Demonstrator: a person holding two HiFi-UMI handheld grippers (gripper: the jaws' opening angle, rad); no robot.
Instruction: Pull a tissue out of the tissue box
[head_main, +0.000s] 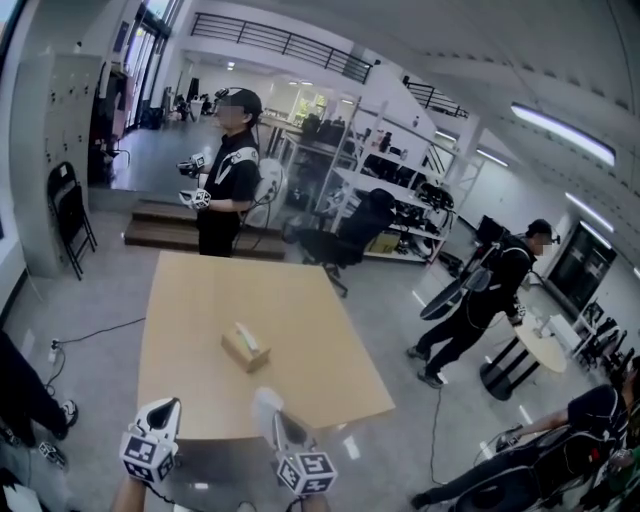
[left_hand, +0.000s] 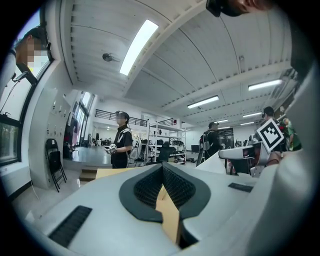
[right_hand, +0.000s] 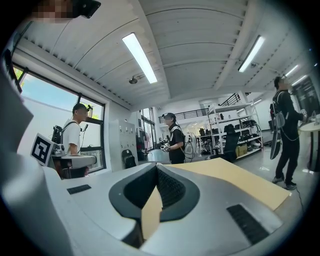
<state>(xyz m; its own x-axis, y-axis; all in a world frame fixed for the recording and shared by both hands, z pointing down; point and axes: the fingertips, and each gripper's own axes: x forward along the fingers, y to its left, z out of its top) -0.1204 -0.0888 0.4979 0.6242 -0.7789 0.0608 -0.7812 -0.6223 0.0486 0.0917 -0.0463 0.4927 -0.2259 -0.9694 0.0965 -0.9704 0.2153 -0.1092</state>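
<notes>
Tissue box (head_main: 245, 347) sits near the middle of the tan worktop (head_main: 300, 300), turned at an angle, with a pale tissue (head_main: 247, 334) poking up from its top slot. Nothing touches it. Both tools hang at the worktop's near edge, well apart from the box. The left tool (left_hand: 162, 167) has its pads pressed together with nothing between them, and the right tool (right_hand: 156, 166) is likewise pressed together and empty.

The step in hand looks like the approach. To do it well, one tool should spread its pads before arriving, come down over the raised tuft and pinch that alone. The other could steady the box, which looks light enough to lift with the pull. A slow upward draw should keep the sheet from tearing.
</notes>
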